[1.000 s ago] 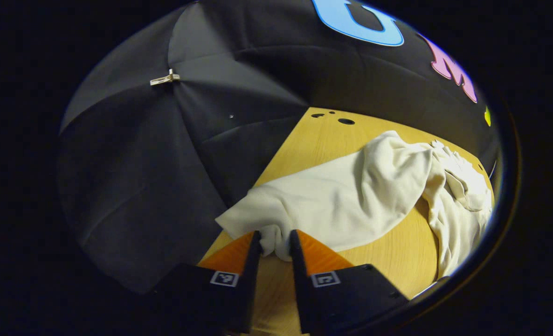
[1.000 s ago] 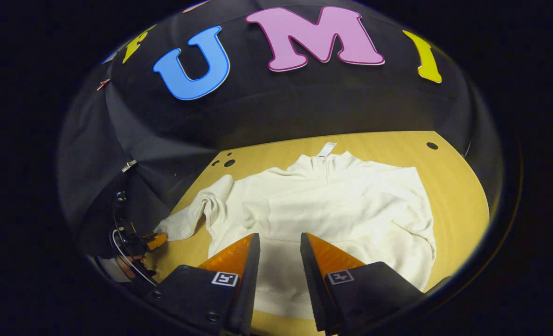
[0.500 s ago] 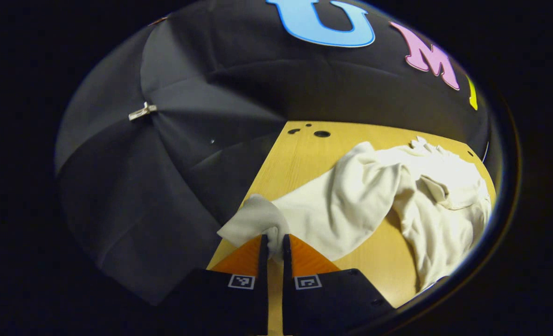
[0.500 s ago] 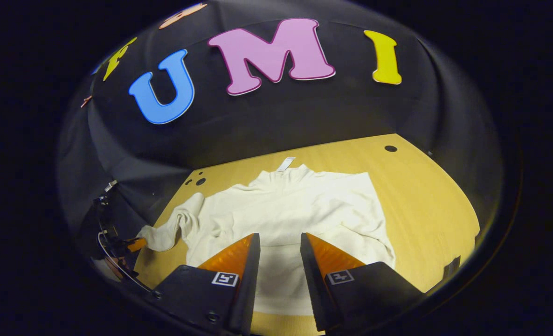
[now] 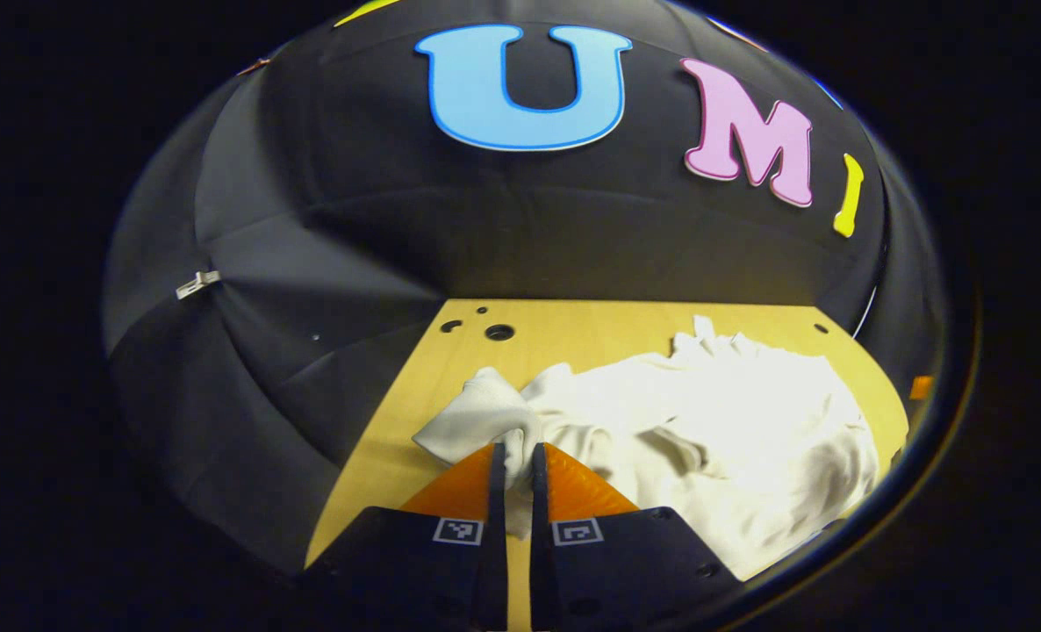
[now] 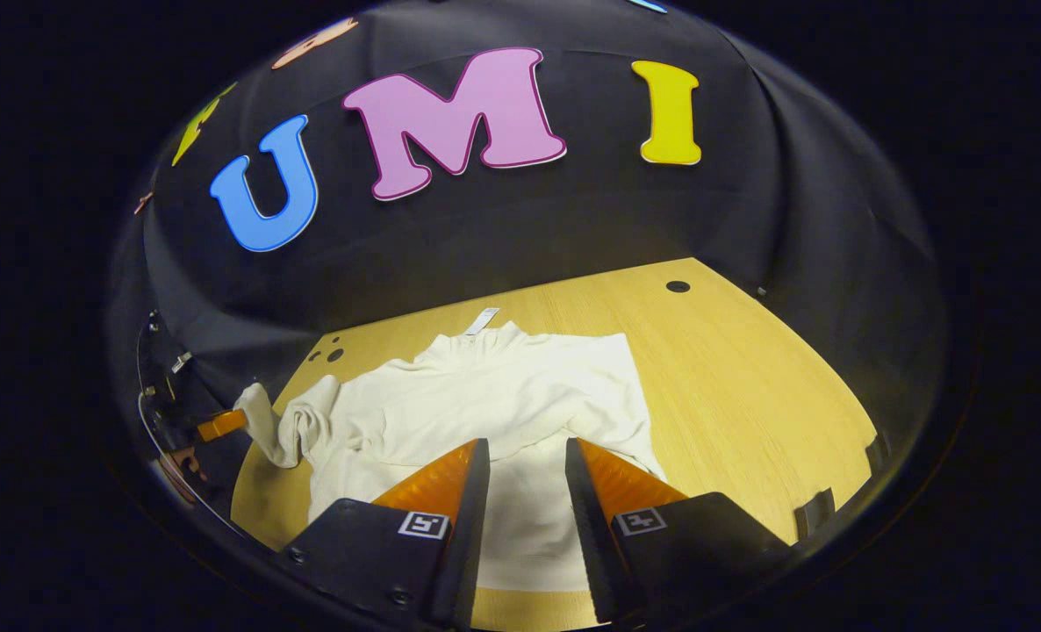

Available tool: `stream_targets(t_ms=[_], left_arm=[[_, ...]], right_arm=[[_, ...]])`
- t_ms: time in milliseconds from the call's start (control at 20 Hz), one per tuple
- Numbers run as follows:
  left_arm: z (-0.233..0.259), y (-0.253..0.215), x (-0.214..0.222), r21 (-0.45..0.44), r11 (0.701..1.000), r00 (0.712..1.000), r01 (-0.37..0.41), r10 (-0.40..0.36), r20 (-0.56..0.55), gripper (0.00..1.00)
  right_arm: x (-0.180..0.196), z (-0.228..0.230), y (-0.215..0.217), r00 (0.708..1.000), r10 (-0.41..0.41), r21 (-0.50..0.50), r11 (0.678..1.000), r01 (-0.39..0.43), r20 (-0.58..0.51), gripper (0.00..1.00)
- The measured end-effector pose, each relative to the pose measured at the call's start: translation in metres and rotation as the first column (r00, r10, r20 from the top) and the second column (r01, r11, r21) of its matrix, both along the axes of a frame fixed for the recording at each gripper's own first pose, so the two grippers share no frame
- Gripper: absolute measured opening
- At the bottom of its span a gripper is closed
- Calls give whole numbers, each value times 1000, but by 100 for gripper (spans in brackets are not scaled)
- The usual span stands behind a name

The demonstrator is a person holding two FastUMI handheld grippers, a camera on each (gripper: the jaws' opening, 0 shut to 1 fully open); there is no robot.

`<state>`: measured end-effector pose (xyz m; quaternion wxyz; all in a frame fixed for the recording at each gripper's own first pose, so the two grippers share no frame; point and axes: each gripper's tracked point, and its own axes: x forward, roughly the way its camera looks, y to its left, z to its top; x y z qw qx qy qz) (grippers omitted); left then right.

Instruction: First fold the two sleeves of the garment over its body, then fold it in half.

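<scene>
Now the left gripper (image 5: 513,456), clamped on the cuff (image 5: 477,421) of the cream sweater (image 6: 485,404), has carried that sleeve inward from the wooden table (image 6: 749,369) toward the body. Right gripper (image 6: 527,456) hovers open above the hem; first sleeve fold underway.

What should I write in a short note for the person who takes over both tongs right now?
Left tongs: shut on the sleeve near its cuff, lifted above the wooden table.
Right tongs: open, holding nothing, above the lower part of the cream garment.
Garment lies spread on the table, collar toward the back wall.
Done: the other sleeve appears already folded over the body.
Left: lay the held sleeve over the body, release it, then fold the garment in half.
</scene>
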<state>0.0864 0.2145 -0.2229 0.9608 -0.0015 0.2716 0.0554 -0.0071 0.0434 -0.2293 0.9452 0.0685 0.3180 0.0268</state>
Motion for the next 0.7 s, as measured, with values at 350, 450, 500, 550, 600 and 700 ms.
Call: stream_targets(t_ms=[350, 450, 500, 550, 600, 700], left_arm=[[33, -94, 40, -16, 995, 993, 103, -102, 56, 14], [38, -125, 46, -29, 990, 989, 136, -134, 69, 14], [39, -140, 50, -34, 988, 986, 152, -149, 69, 14], [40, -156, 52, -38, 985, 983, 171, -168, 69, 14], [39, -172, 54, -42, 981, 980, 191, -188, 69, 14], [38, -203, 56, -46, 973, 972, 228, -224, 74, 14]], right_arm=[[6, -6, -36, 1000, 4, -15, 1000, -4, -14, 54], [7, -9, -43, 1000, 7, -11, 1000, -8, -20, 54], [7, -11, -47, 1000, 8, -11, 1000, -8, -23, 54], [8, -11, -52, 1000, 8, -10, 1000, -8, -25, 54], [9, -13, -56, 1000, 5, -6, 1000, -5, -28, 54], [12, -11, -67, 1000, -3, -6, 1000, 2, -16, 54]])
